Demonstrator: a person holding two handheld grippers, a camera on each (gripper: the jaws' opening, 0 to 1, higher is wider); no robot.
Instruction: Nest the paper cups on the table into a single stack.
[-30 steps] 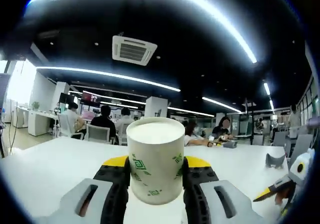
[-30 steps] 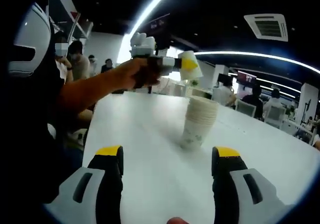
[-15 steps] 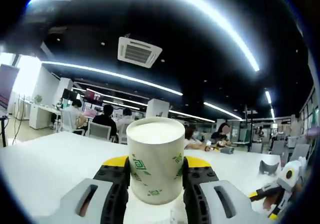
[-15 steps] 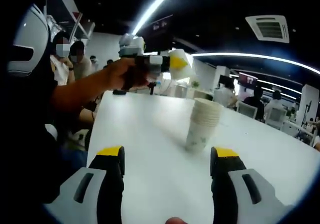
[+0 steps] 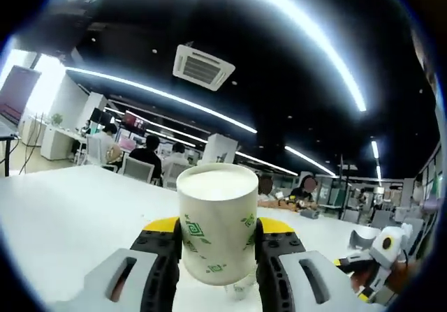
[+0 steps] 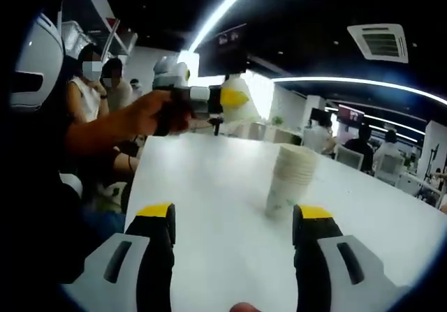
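A white paper cup with a green print stands upright between the jaws of my left gripper, which is shut on it. In the right gripper view the same cup hangs above the white table, held out in the left gripper by a person's hand, up and left of the stack. A stack of nested paper cups stands on the table ahead of my right gripper, which is open with nothing between its fingers. The right gripper also shows low at the right of the left gripper view.
The white table stretches far to both sides. People sit at desks behind it, and more people sit by its left end. The holder's arm crosses the left of the right gripper view.
In the right gripper view the left gripper with its cup has drifted left, away from the stack. The left gripper view has tilted upward. Both grips are unchanged.
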